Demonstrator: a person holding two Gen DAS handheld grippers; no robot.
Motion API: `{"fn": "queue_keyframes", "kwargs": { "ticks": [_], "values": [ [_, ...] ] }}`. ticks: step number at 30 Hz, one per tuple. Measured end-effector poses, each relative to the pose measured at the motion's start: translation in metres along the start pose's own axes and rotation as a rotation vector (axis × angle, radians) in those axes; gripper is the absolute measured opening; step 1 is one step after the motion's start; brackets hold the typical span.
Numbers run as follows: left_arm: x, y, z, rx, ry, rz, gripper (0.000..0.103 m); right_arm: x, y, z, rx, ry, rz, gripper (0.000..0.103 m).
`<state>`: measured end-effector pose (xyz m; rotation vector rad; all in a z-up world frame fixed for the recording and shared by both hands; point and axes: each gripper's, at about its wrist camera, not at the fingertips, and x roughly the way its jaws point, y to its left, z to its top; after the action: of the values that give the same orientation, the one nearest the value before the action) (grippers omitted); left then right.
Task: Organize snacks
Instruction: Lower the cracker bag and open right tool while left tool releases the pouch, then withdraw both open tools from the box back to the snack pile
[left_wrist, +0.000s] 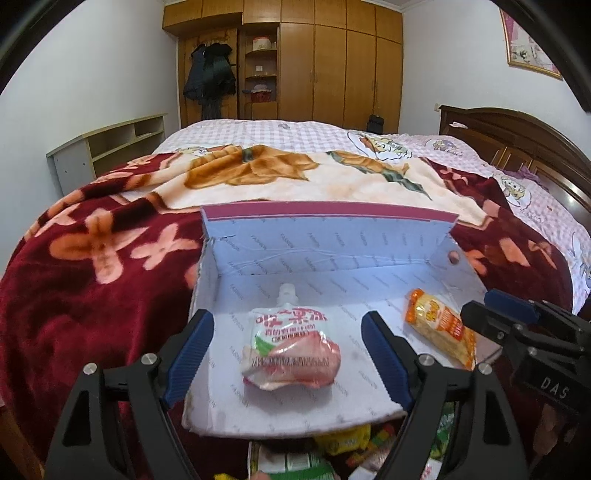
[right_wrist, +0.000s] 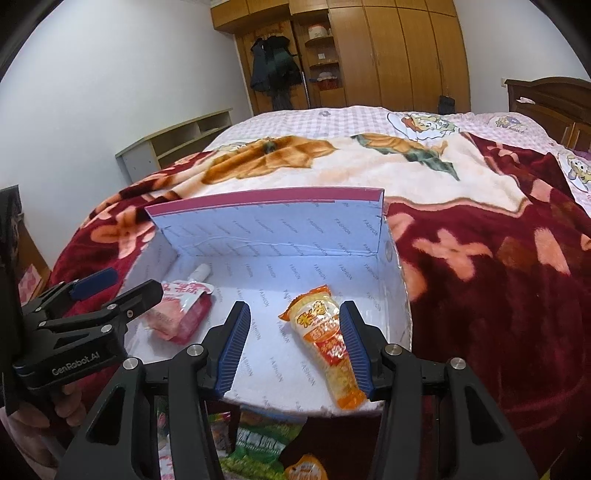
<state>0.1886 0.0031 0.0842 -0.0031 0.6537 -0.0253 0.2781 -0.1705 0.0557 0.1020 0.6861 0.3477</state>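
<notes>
An open white box (left_wrist: 295, 258) (right_wrist: 266, 236) with a raised lid sits on the bed. Inside lie a pink jelly pouch (left_wrist: 291, 350) (right_wrist: 181, 310) on the left and an orange snack packet (left_wrist: 439, 328) (right_wrist: 328, 339) on the right. My left gripper (left_wrist: 286, 354) is open and empty, its jaws spread on either side of the pouch above the box's near edge. My right gripper (right_wrist: 293, 347) is open and empty over the box's near edge; the orange packet lies against its right finger (right_wrist: 354, 347). Each gripper also shows in the other's view: the right gripper (left_wrist: 509, 325) and the left gripper (right_wrist: 110, 291).
Several loose snack packs (left_wrist: 332, 454) (right_wrist: 258, 443) lie on the dark red flowered blanket (left_wrist: 92, 277) in front of the box. The bed stretches behind, with a wardrobe (left_wrist: 332, 62), a low shelf (left_wrist: 110, 147) at the left and a headboard (left_wrist: 517, 136) at the right.
</notes>
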Motion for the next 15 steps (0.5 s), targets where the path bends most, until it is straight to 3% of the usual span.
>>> {"fn": "queue_keyframes", "kwargs": {
  "ticks": [15],
  "values": [
    [-0.051,0.013,-0.025,-0.022,-0.016,0.006,0.086,-0.044,0.022,-0.026,-0.005,-0.026,0.016,0.052]
  ]
}}
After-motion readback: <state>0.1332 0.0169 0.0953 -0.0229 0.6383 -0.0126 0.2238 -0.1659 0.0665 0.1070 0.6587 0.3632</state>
